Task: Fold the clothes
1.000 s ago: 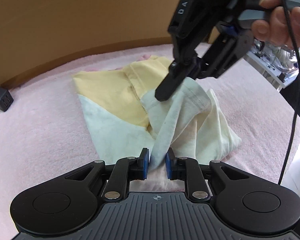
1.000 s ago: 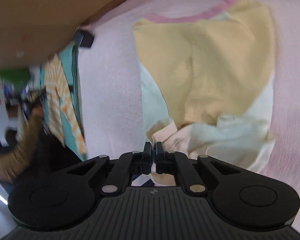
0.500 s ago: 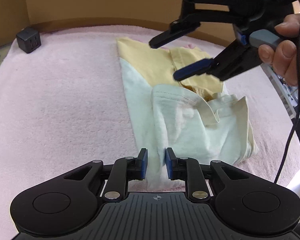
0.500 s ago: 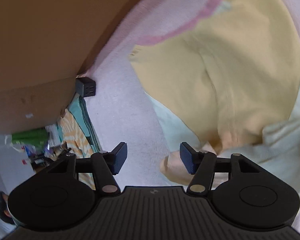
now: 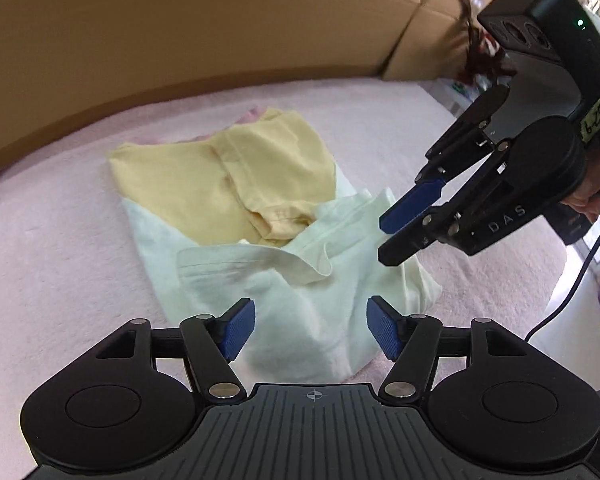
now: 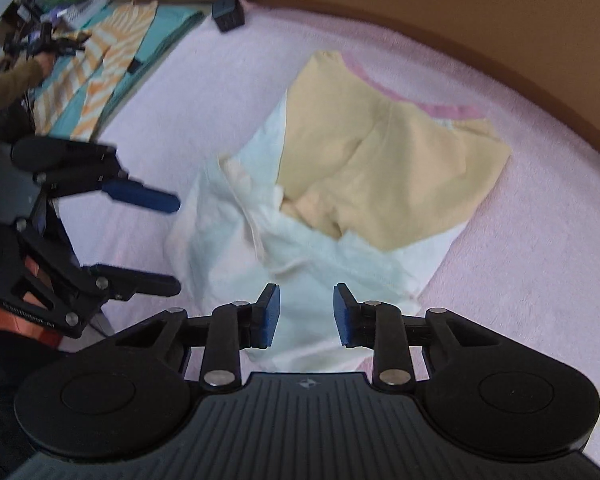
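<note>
While the left wrist view looks down on the pink blanket (image 5: 60, 240), the garment (image 5: 260, 240) fills the middle of the frame, yellow half upper centre, pale half rumpled below. The left gripper (image 5: 311, 330) at the lower edge has just been opening; its jaws stand apart with nothing pinched. At right, the right gripper (image 5: 404, 224) hovers just off the pale cloth, its jaws slightly parted and empty. In the right wrist view its jaws, having just narrowed, frame pale fabric at lower centre without pressing it. This thin cloth looks light, limp and prone to bunching, so a hemmed edge or corner seems the best hold.
</note>
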`<act>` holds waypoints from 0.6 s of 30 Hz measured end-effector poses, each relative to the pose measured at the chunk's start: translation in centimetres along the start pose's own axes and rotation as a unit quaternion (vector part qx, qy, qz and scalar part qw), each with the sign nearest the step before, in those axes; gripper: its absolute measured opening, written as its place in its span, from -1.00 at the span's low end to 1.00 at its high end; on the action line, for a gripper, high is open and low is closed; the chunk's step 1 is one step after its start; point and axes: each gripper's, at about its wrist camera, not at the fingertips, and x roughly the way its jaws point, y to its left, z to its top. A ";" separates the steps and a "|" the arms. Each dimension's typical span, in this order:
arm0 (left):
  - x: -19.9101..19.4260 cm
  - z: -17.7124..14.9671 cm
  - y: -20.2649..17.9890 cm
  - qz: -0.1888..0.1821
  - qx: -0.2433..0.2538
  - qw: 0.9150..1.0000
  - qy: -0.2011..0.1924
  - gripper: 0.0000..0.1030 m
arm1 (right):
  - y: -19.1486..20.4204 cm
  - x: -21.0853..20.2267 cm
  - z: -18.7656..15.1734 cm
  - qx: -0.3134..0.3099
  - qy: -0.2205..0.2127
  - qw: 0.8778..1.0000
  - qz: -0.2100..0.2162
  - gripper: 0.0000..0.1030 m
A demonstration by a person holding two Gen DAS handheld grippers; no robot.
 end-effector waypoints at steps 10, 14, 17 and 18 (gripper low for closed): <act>2.8 0.2 6.6 -0.001 -0.148 0.989 0.018 0.43 | -6.0 2.2 2.4 0.128 -0.080 0.988 0.026 -0.50; 0.9 -0.6 8.6 0.027 -0.218 0.976 -0.007 0.44 | -5.8 -0.3 1.3 0.116 -0.109 0.987 0.018 -0.50; -0.3 -0.2 8.8 0.013 -0.241 0.970 -0.033 0.44 | -3.4 -0.3 0.7 0.071 -0.086 0.990 0.090 -0.50; -0.4 0.1 8.7 0.009 -0.245 0.969 -0.039 0.44 | -2.6 0.2 0.8 0.056 -0.074 0.990 0.111 -0.50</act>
